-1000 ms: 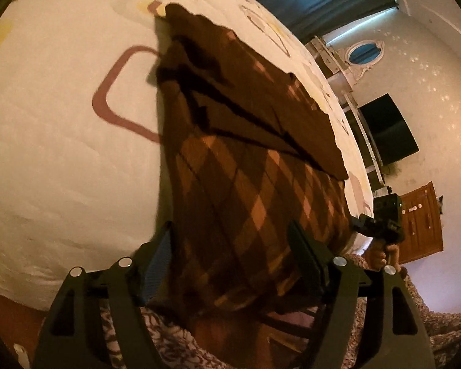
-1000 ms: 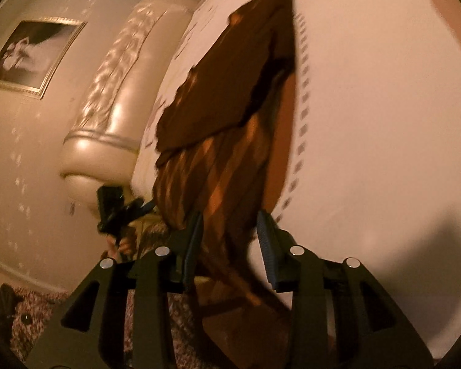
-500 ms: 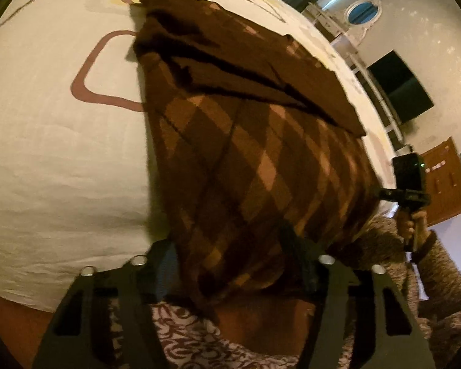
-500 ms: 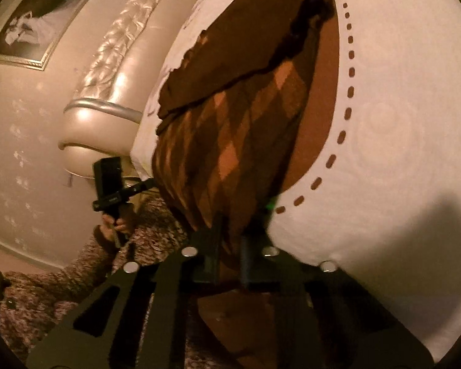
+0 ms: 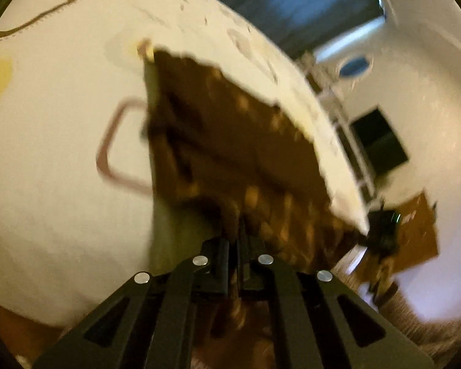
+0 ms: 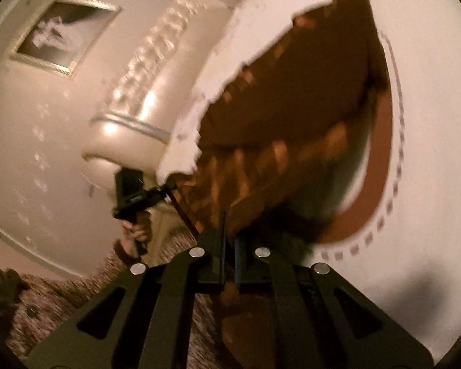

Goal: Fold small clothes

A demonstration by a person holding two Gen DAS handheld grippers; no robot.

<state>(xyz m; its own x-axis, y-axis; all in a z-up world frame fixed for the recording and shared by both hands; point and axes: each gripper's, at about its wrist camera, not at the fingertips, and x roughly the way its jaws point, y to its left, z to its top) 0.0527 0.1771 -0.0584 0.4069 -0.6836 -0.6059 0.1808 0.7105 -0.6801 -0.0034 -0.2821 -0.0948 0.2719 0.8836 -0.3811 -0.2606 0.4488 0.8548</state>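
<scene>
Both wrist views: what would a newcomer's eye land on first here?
The brown diamond-patterned knit garment dominates, spread across the white patterned bedsheet with its near edge lifted. Each claw is shut on a near corner of it: the left claw and the right claw. In the right wrist view a padded cream headboard stands at left.

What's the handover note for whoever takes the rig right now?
Left gripper: jaws shut on the near hem of the brown argyle garment. They closed within the last moment.
Right gripper: jaws shut on the same hem at its other corner.
The garment's far part lies on the white bedspread; the near edge is lifted off it, stretched between both grippers.
Done: both near corners gripped, and a darker layer already lies folded across the far part.
Left: probably carry the hem over toward the far edge, lay it down, release. Both views are blurred, so fine detail is uncertain.
</scene>
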